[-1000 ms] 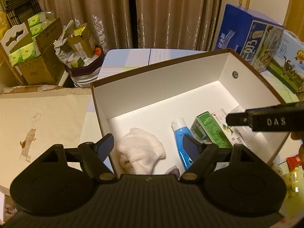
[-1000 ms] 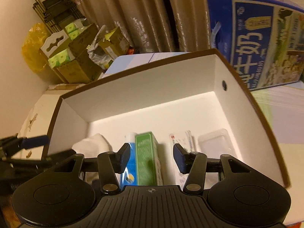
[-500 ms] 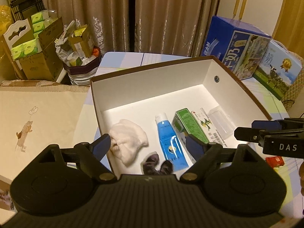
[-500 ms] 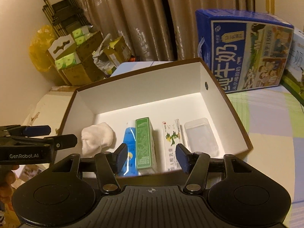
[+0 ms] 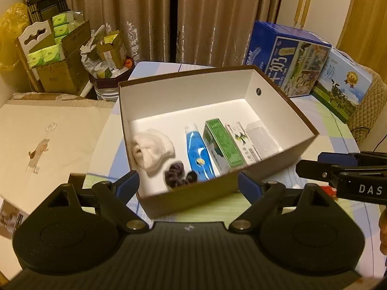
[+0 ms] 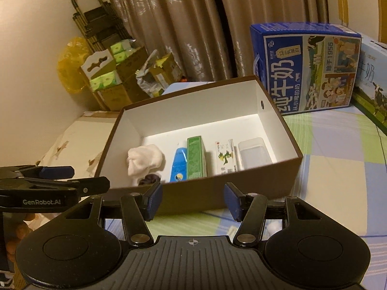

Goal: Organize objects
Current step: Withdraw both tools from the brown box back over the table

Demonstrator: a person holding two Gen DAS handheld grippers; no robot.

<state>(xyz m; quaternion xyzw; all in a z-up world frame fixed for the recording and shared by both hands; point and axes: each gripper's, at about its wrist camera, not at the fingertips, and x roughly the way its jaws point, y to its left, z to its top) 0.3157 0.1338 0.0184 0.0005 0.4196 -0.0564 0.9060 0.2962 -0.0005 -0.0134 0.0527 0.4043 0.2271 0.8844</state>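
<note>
Both grippers pulled back out of brown box (image 5: pixel 217 193); left gripper (image 5: pixel 188 183) and right gripper (image 6: pixel 192 199) spread, empty. Sock (image 5: pixel 152 148), toothpaste tube (image 5: pixel 198 152), green carton (image 5: pixel 223 145) all inside, looks about sorted.

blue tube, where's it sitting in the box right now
The blue tube lies flat on the floor of the brown box, near the middle, between the white cloth on its left and the green carton on its right.
</note>
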